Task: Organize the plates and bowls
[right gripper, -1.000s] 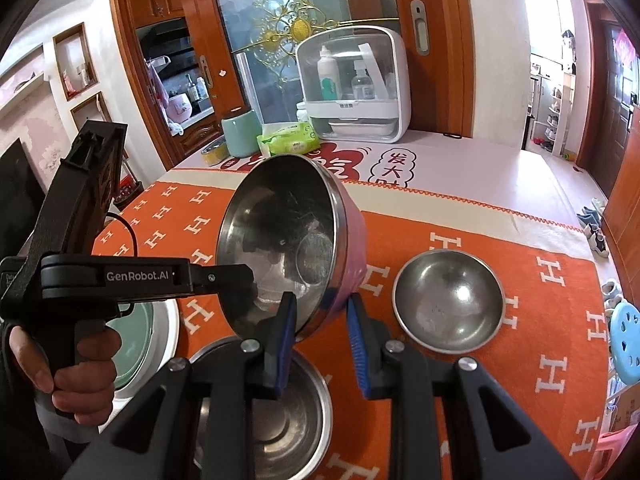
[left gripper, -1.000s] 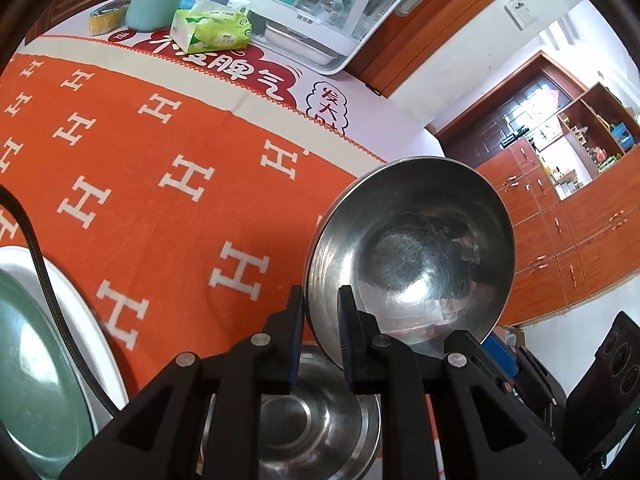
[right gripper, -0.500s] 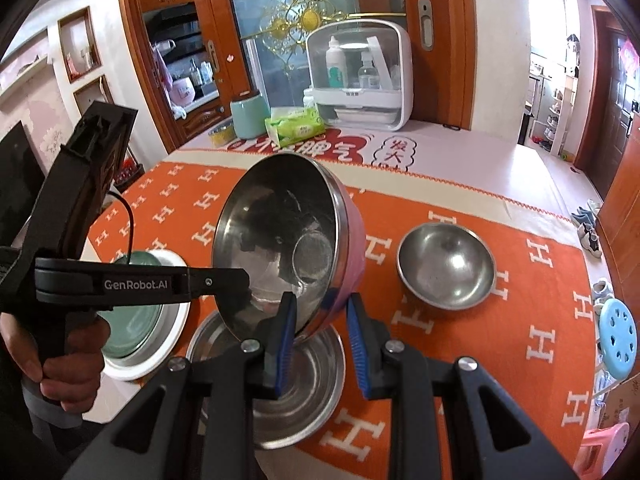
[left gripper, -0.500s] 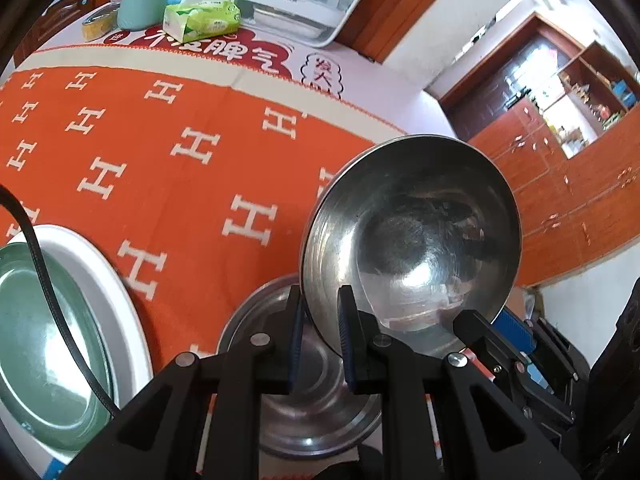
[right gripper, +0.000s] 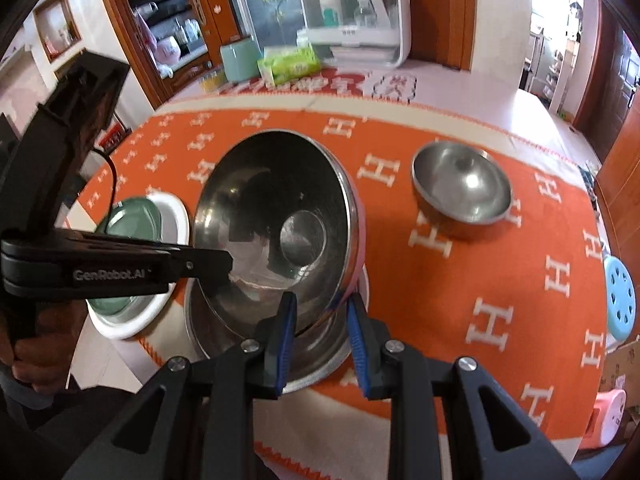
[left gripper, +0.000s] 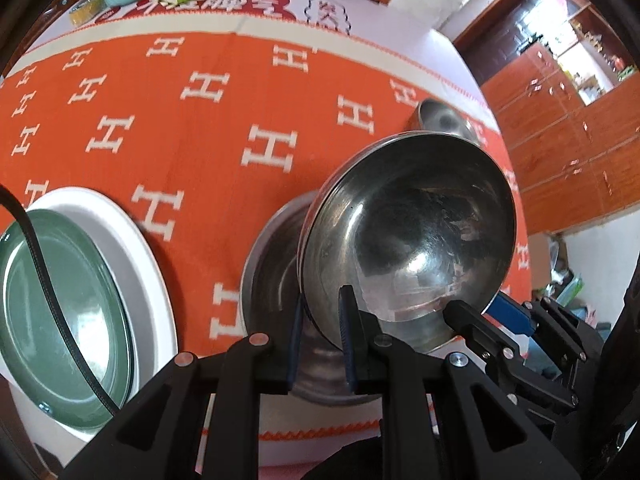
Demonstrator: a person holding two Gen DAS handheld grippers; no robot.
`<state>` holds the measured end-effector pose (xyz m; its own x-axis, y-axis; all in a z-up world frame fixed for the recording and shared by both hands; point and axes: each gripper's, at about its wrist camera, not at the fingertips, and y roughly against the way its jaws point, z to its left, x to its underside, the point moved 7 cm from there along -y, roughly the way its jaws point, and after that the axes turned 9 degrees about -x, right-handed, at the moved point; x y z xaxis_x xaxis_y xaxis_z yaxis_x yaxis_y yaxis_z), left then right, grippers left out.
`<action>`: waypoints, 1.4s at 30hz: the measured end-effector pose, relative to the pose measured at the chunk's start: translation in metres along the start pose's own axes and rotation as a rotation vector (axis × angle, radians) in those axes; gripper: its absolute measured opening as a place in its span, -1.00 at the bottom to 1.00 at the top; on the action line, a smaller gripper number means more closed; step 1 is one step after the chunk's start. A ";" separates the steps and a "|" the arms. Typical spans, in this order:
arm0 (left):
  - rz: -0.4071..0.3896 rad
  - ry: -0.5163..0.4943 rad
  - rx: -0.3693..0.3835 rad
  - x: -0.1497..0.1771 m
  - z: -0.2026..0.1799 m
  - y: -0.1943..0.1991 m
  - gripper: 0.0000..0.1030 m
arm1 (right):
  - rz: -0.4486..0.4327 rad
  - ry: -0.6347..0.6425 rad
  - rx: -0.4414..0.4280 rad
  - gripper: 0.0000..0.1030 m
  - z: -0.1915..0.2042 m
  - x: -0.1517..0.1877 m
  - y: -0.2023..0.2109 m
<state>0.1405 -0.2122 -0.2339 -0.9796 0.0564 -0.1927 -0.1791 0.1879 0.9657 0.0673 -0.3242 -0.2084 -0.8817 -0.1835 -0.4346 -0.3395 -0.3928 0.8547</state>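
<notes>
Fingers of both grippers pinch the rim of one steel bowl [right gripper: 276, 224], tilted steeply on edge over a wider, shallow steel bowl [right gripper: 320, 356] at the near edge of the table. The right gripper [right gripper: 321, 336] clamps its blue-padded fingers [right gripper: 286, 332] on the bowl's lower rim, one pad inside and one on the pink outer wall. The left gripper [left gripper: 320, 336] grips the same rim from the other side, its fingers [left gripper: 347, 328] nearly pressed together with only the thin metal edge between them. In the right wrist view the left gripper [right gripper: 216, 262] reaches in level from the left side, held by a hand [right gripper: 32, 344] low at the frame's edge; both grippers point steeply down.

Three steel bowls are in view: the tilted one, round and deep with a polished, scuffed inside; the shallow one under it, flat-bottomed and lying on the cloth; and a smaller one [right gripper: 462, 190], standing alone well apart toward the table's right edge.

Two plates sit stacked near the left edge: a glossy green plate [left gripper: 60, 296] inside a larger white plate [left gripper: 132, 256], both round and smooth. A black cable [left gripper: 36, 256] crosses over them.

An orange cloth [left gripper: 180, 140] with white H shapes and a cream border covers the near part of the table. At the far edge stand a pale green cup [right gripper: 240, 60], a green tissue pack [right gripper: 290, 64] and a white box with a clear front [right gripper: 356, 20].
</notes>
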 end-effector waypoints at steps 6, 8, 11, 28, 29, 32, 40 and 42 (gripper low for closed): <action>0.064 -0.039 -0.013 0.013 0.002 -0.009 -0.72 | 0.090 -0.017 0.023 -0.50 0.002 0.017 -0.015; 0.073 -0.055 -0.018 0.016 0.001 -0.009 -0.72 | 0.101 -0.025 0.026 -0.50 0.003 0.022 -0.017; 0.090 -0.076 -0.027 0.021 0.001 -0.010 -0.71 | 0.097 -0.032 0.028 -0.50 0.004 0.024 -0.016; 0.074 -0.175 0.017 0.033 -0.001 -0.004 -0.64 | 0.077 -0.084 0.081 -0.29 0.012 0.028 -0.016; 0.073 -0.183 0.020 0.033 -0.001 -0.003 -0.64 | 0.075 -0.089 0.081 -0.25 0.013 0.028 -0.017; 0.072 -0.205 0.034 0.031 0.000 -0.002 -0.63 | 0.076 -0.110 0.094 -0.21 0.016 0.028 -0.018; 0.002 -0.324 0.085 0.026 0.001 0.024 -0.48 | 0.047 -0.174 0.135 -0.09 0.035 0.024 -0.019; -0.027 -0.361 0.098 0.024 0.002 0.034 -0.46 | 0.041 -0.177 0.154 -0.03 0.042 0.022 -0.020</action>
<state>0.1109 -0.2022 -0.2061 -0.8765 0.3886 -0.2842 -0.1781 0.2866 0.9413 0.0407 -0.2827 -0.2231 -0.9348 -0.0302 -0.3538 -0.3364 -0.2434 0.9097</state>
